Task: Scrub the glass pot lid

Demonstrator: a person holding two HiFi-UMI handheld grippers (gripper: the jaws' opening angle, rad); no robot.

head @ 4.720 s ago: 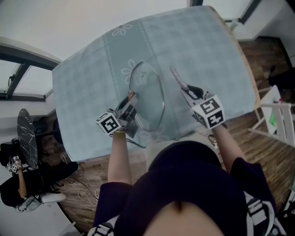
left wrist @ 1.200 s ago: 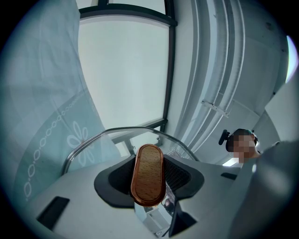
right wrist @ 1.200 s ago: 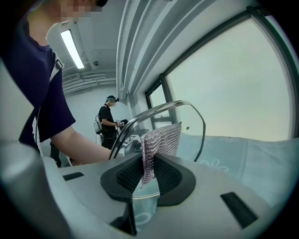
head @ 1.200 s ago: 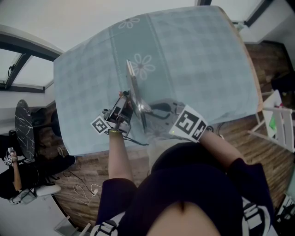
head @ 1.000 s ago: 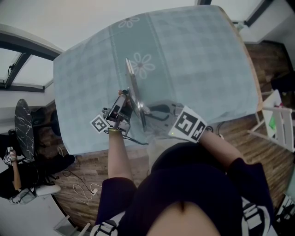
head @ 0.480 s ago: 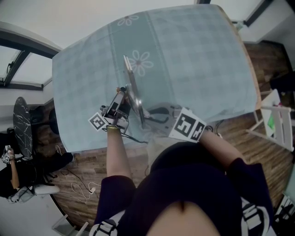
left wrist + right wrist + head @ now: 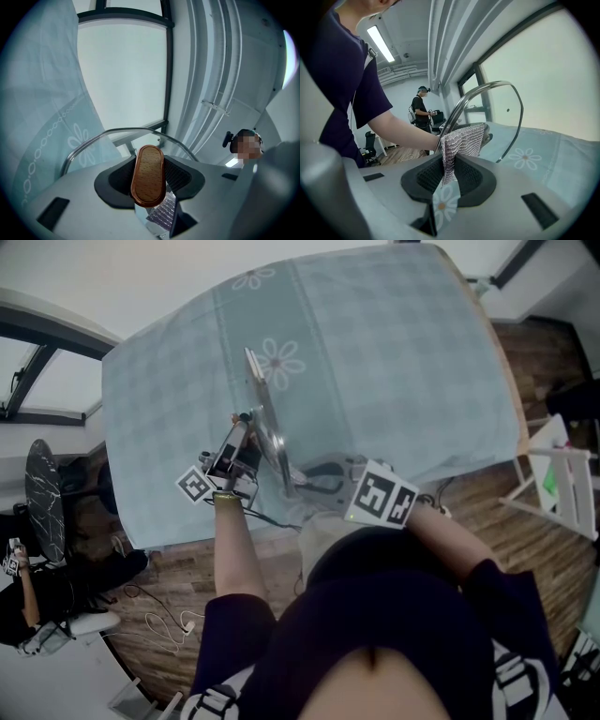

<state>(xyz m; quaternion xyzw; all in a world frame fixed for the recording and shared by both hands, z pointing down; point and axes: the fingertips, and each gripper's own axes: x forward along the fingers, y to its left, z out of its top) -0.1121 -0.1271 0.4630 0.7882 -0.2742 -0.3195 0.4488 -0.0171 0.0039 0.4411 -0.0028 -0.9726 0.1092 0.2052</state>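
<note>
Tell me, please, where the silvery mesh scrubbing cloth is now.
The cloth sits centre of the right gripper view, pinched in the right gripper, its free end against the upright glass pot lid.

Free to pass over the far and right stretches of the pale blue checked, daisy-printed tablecloth (image 7: pixel 412 352). Blocked near the front left by the round metal-rimmed glass pot lid (image 7: pixel 262 401) standing on edge, flanked by the left gripper (image 7: pixel 150 185) on its wooden knob (image 7: pixel 148 168) and the right gripper (image 7: pixel 449 176) with a grey mesh scrubbing cloth (image 7: pixel 461 140). Hemmed in past the right edge by a white slatted frame (image 7: pixel 565 476).
</note>
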